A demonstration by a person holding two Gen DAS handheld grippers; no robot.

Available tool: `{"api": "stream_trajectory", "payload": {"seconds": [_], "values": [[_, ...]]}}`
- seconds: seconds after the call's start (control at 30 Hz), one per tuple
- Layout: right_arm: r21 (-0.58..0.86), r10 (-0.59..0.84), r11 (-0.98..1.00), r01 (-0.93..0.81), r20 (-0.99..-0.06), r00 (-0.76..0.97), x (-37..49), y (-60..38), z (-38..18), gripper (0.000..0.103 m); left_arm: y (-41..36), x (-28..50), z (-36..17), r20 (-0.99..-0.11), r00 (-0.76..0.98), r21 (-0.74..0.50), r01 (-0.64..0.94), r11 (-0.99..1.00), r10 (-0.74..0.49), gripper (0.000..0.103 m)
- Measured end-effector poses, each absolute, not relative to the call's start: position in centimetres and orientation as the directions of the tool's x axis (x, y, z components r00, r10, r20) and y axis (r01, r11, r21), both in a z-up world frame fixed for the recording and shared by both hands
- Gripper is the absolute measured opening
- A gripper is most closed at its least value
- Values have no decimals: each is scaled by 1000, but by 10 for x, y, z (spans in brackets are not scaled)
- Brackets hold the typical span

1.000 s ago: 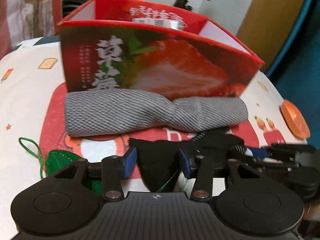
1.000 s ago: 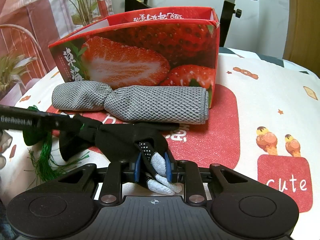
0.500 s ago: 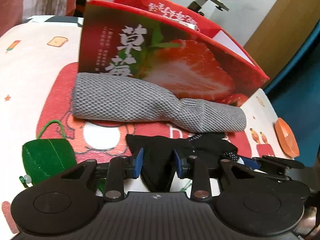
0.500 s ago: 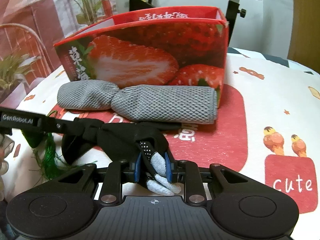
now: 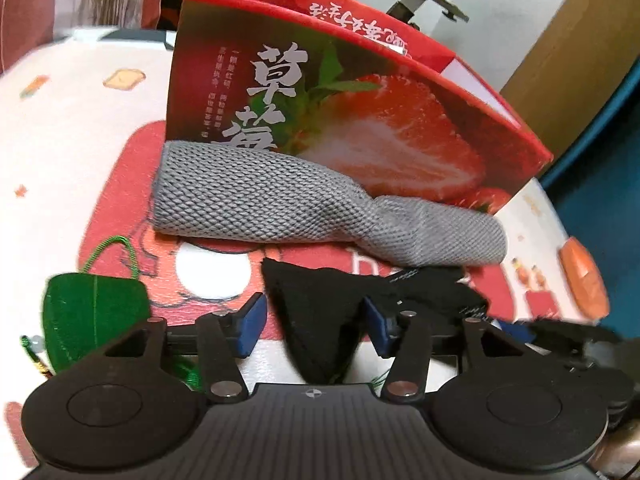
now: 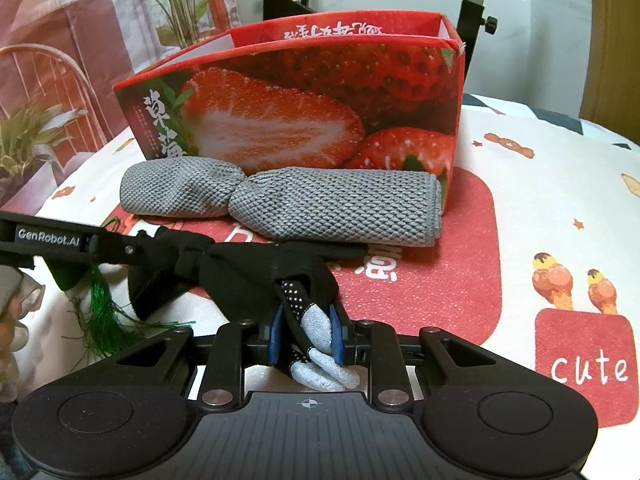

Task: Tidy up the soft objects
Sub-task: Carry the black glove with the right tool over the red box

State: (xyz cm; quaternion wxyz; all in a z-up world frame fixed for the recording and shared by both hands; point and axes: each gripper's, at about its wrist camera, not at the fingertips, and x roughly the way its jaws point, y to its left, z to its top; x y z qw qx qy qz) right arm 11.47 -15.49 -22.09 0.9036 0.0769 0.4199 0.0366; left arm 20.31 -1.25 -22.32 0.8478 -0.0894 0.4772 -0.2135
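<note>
Between right tongs point(image 6: 306, 334): glove fingertips point(image 6: 318, 326).

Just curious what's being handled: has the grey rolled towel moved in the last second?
No. The grey rolled towel still lies along the front of the strawberry box, right end at its right corner, as before.
</note>
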Motion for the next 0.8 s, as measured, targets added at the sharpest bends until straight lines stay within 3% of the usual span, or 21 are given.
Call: {"api": "stream_trajectory", "payload": {"seconds": [0.03,0.1,0.23,0.57,0.8], "values": [[184,142,983,-2,-752,644,114,-155,-221,21,-10,205,-225,-761,446,-388,267,882,-470,35],[197,153,980,-3,-752,641,114,-155,-221,21,-3,207,-231,-736,411,-487,232,842,-539,33],[203,158,979,-3,-753,639,113,-155,-221,21,2,203,-233,-718,414,-517,222,827,-560,27],[212,177,977,-38,-691,701,110,-153,-201,16,2,190,-202,-652,513,-478,294,828,-558,26],[168,192,979,-115,-571,798,117,-147,-152,16,9,183,-145,-527,614,-425,409,808,-588,26]]}}
